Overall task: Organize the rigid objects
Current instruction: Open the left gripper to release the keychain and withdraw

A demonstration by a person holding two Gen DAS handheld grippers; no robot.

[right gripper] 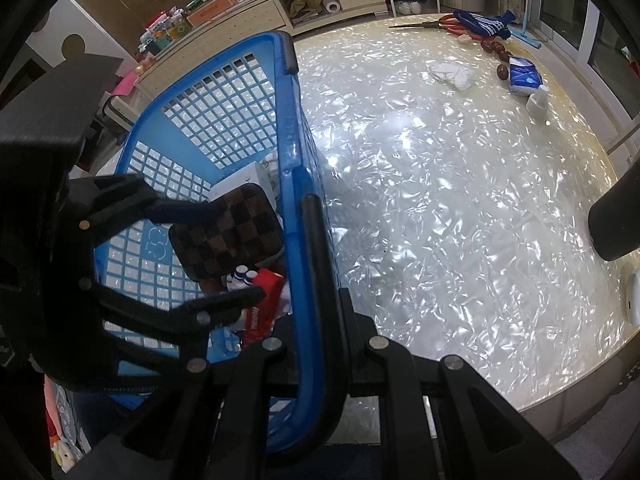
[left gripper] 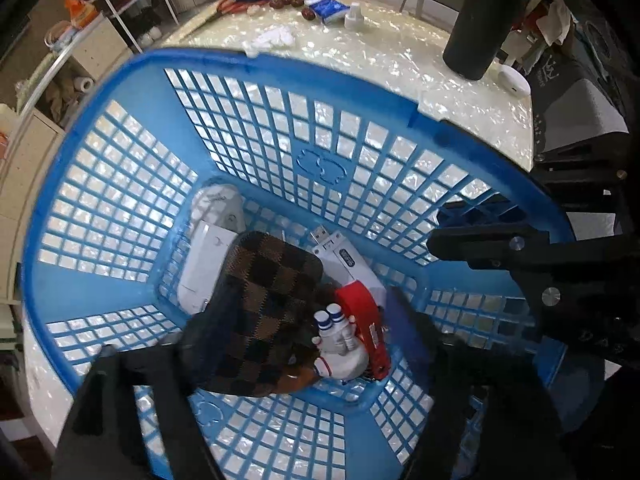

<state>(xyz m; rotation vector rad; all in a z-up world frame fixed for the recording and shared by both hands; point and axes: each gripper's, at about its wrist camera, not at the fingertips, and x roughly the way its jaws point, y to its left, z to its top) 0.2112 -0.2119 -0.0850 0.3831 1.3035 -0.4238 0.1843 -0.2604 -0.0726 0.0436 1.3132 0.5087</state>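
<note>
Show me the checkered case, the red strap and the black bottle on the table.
checkered case (left gripper: 264, 304): left wrist view, middle of its top face.
red strap (left gripper: 362, 304): left wrist view, its upper bend.
black bottle (left gripper: 486, 20): left wrist view, mid body.

Pouch (left gripper: 260, 312) in basket (left gripper: 100, 160) on table (left gripper: 400, 60)

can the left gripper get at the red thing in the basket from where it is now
Probably yes. The left gripper hangs open inside the blue basket, and the red thing lies uncovered beside the checkered pouch. The astronaut figure leaning on it may crowd one finger.
</note>
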